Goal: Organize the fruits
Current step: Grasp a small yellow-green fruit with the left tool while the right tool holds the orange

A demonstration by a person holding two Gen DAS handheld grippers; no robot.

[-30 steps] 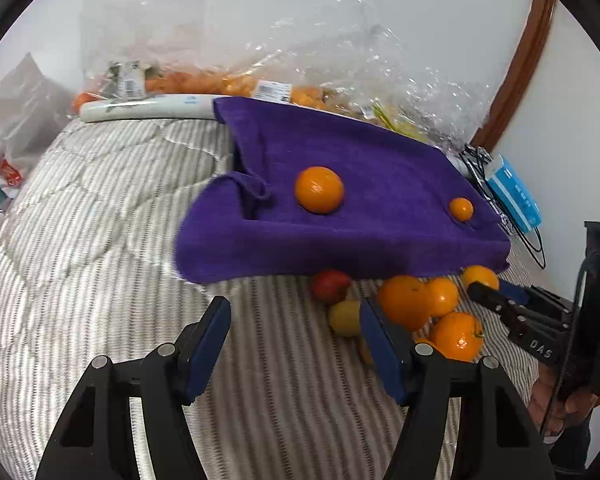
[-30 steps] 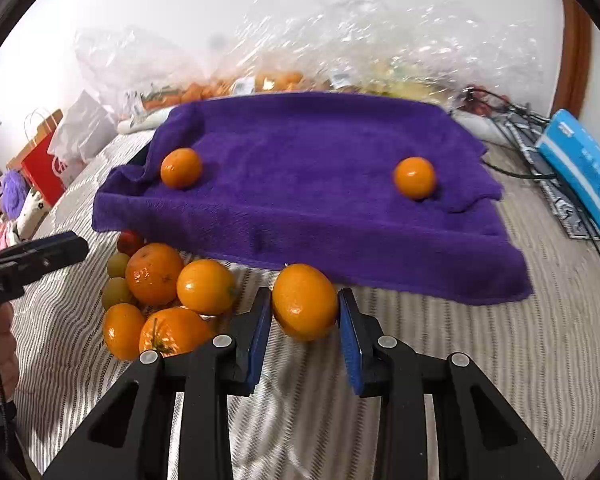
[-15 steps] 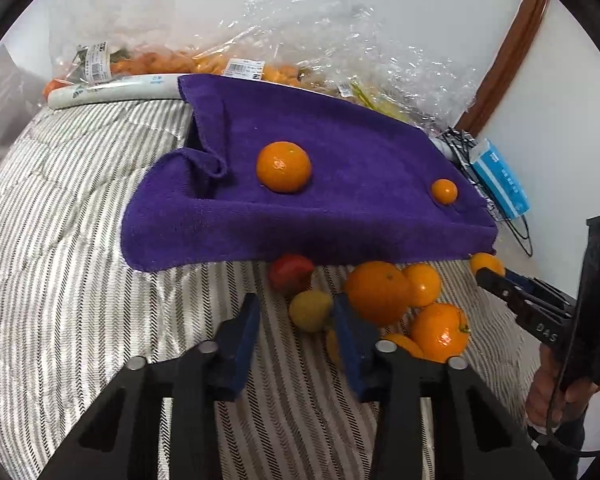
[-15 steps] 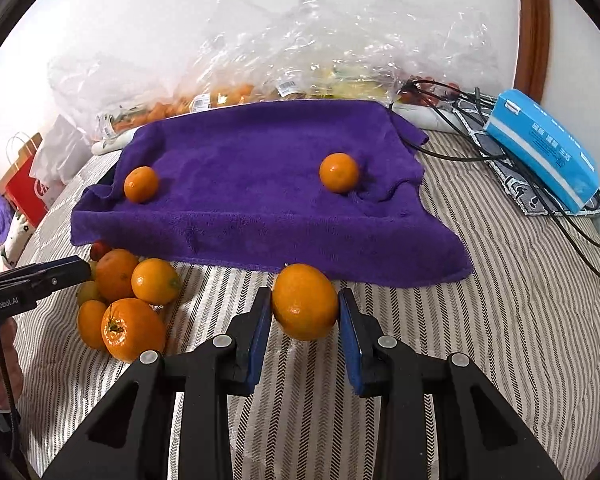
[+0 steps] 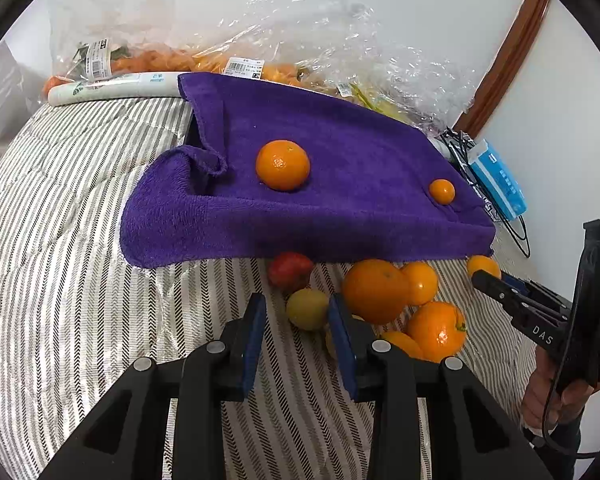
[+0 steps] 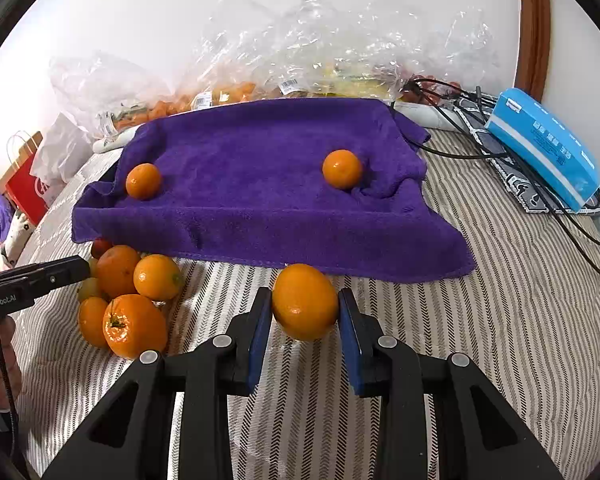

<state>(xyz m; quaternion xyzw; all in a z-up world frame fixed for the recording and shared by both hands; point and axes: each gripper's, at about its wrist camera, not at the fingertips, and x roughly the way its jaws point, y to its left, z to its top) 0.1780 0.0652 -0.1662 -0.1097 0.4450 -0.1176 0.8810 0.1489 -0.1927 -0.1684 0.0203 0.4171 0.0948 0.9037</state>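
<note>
A purple towel [image 5: 340, 168] lies on the striped bed with two oranges on it, one large [image 5: 283, 165] and one small [image 5: 441, 191]. In front of it is a pile of oranges [image 5: 374, 290], a red fruit [image 5: 290, 271] and a yellow-green fruit [image 5: 307, 308]. My left gripper [image 5: 296, 320] is partly open, its tips on either side of the yellow-green fruit, without pressing it. My right gripper [image 6: 304, 312] is shut on an orange [image 6: 304, 300] and holds it before the towel's [image 6: 268, 184] front edge. The pile [image 6: 134, 292] lies to its left.
Clear plastic bags of produce [image 5: 228, 60] lie behind the towel against the wall. A blue box [image 6: 544, 152] and black cables [image 6: 560, 208] sit at the right. A red paper bag [image 6: 26, 184] stands at the far left.
My left gripper has moved forward and right to the fruit pile and narrowed around the yellow-green fruit. My right gripper has carried its orange right and back a little.
</note>
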